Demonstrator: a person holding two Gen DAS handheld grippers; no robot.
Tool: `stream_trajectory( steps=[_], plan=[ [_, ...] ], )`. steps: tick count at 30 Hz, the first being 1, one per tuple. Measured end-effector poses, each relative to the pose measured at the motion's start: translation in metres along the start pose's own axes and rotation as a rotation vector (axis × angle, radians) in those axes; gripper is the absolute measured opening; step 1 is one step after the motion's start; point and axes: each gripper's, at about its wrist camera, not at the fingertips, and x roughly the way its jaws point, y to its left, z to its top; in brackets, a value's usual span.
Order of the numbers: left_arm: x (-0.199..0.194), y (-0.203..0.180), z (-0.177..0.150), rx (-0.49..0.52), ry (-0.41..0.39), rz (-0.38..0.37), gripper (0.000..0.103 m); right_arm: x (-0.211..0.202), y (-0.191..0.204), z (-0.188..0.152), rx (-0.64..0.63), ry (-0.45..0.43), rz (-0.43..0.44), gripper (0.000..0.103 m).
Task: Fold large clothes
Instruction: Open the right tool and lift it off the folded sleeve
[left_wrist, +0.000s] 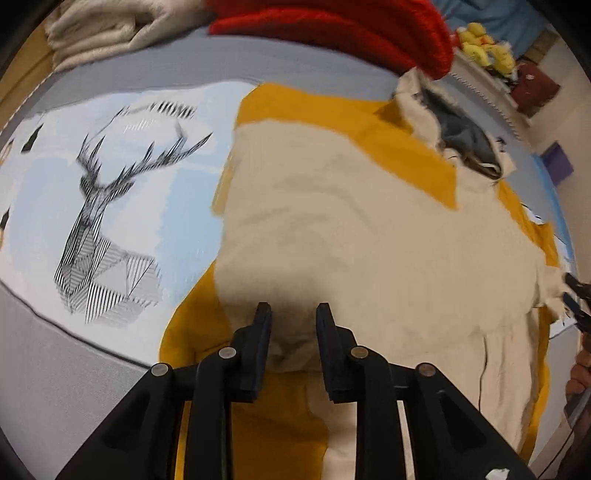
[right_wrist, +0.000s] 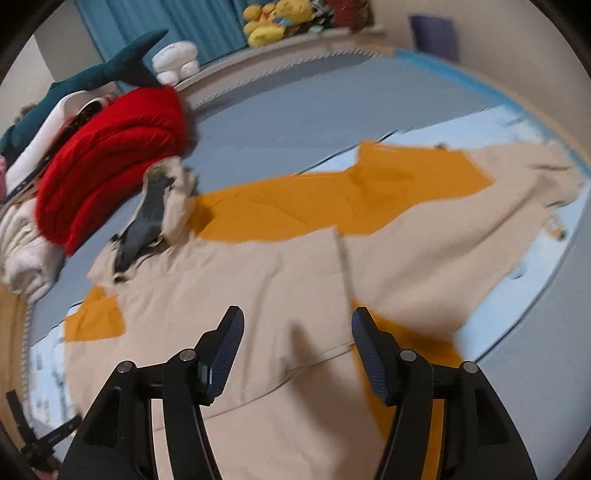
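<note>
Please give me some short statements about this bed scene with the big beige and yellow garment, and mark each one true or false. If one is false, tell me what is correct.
1. The beige and yellow garment lies spread on the bed. True.
2. The right claw is clamped shut on the cloth. False: its jaws stand wide apart above the garment, holding nothing.
3. A red garment is piled near the garment's hood. True.
4. The deer drawing is printed on the beige garment. False: it is on the light blue sheet beside the garment.
5. The left claw has a gap between its jaws. True: the gap is narrow, with beige cloth in it.
</note>
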Motion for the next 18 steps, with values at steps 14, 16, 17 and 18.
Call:
stream_trajectory(
  steps=[14, 16, 17, 18],
  plan=[
    [0.020, 0.012, -0.015, -0.011, 0.118, 0.051, 0.027, 0.060, -0.028, -0.022, 0.009, 0.216, -0.089, 0.062],
    [0.006, 0.006, -0.013, 0.003, 0.095, 0.077, 0.027, 0.059, -0.037, -0.022, 0.058, 0.224, -0.083, 0.062],
    [-0.004, -0.001, -0.011, 0.024, 0.067, 0.085, 0.027, 0.053, -0.037, -0.020, 0.053, 0.210, -0.107, 0.062],
    [-0.014, -0.008, -0.011, 0.049, 0.042, 0.091, 0.027, 0.047, -0.036, -0.018, 0.037, 0.191, -0.124, 0.062]
  ],
)
